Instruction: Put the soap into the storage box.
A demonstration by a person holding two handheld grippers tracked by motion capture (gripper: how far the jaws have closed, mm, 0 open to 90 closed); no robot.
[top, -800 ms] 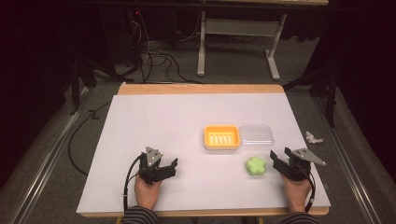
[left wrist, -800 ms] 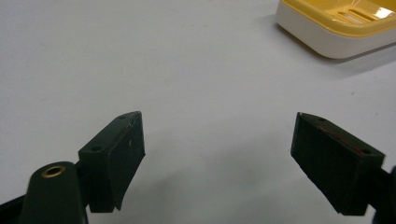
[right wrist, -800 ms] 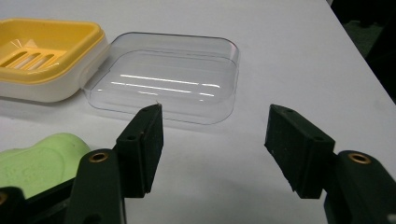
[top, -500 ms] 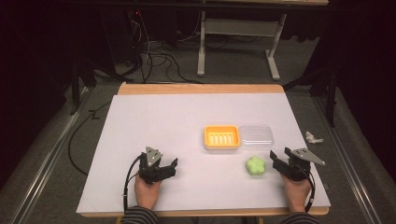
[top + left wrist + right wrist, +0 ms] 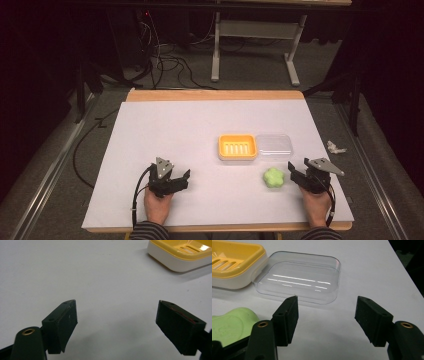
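A yellow soap dish point(image 5: 237, 147) with a white base lies mid-table, its slotted tray empty; its corner shows in the left gripper view point(image 5: 180, 255) and the right gripper view point(image 5: 234, 263). A clear plastic lid point(image 5: 273, 145) point(image 5: 298, 276) lies flat against the dish's right side. A green flower-shaped soap point(image 5: 274, 177) point(image 5: 232, 323) rests in front of the lid. My right gripper point(image 5: 295, 175) point(image 5: 327, 315) is open just right of the soap, nothing between its jaws. My left gripper point(image 5: 182, 179) point(image 5: 117, 322) is open over bare table at the front left.
A white sheet point(image 5: 175, 135) covers the wooden table. A small crumpled white scrap point(image 5: 336, 147) lies on the floor off the right edge. Cables point(image 5: 165, 62) and a desk frame point(image 5: 255, 40) stand on the floor beyond the far edge.
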